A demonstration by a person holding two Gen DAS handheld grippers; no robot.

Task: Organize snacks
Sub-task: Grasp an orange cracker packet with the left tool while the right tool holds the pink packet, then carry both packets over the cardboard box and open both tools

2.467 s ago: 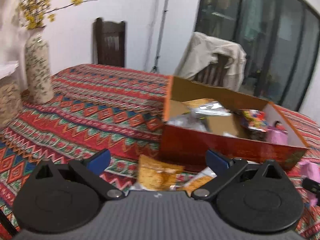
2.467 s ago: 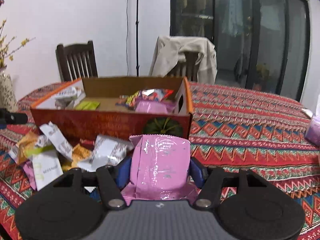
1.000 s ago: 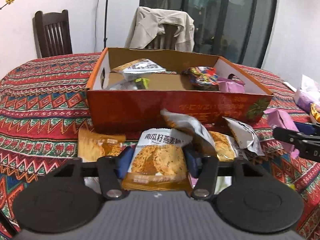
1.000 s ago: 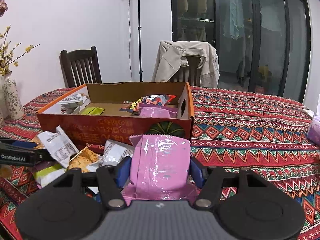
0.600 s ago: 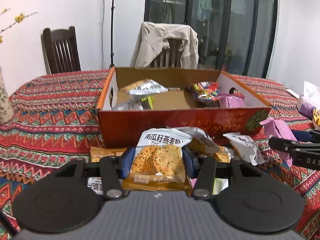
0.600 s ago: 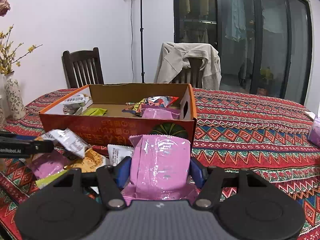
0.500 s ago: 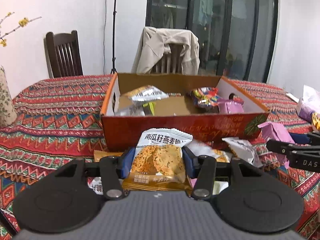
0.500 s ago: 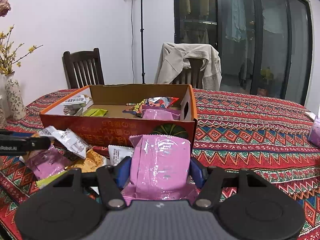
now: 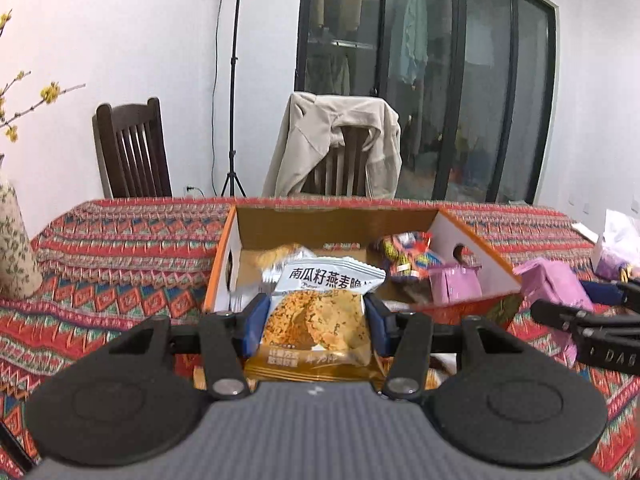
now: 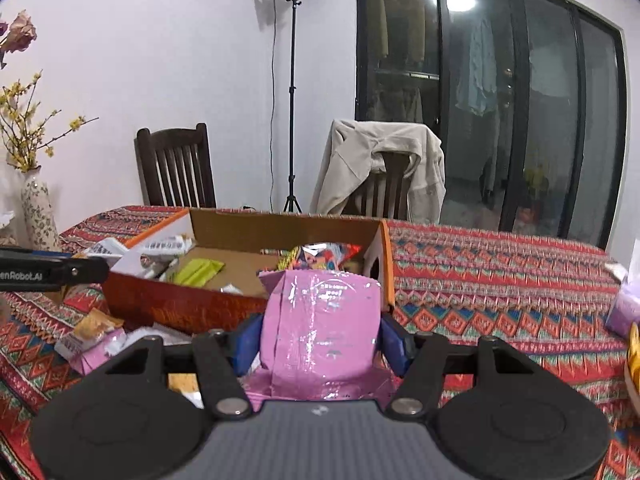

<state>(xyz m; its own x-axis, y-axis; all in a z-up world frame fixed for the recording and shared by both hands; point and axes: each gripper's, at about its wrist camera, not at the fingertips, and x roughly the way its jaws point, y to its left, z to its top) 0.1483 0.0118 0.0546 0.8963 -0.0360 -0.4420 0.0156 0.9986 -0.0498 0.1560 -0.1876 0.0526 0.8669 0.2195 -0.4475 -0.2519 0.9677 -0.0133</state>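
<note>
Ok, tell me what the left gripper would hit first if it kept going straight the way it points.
Probably the open orange cardboard box: the left gripper, shut on a white-and-orange biscuit packet, aims into it, towards the silver-and-yellow snack packet inside. Depth is unclear, so the near wall might come first.

I see glossy film on the cookie packet (image 9: 316,312) and crinkled, shiny pink foil on the pink packet (image 10: 322,328) — both catch the light. The box (image 10: 192,306) is matt brown cardboard inside, printed red outside. The tablecloth (image 10: 500,280) looks woven — matt cloth. Both chairs (image 10: 176,172) are dark polished wood.
</note>
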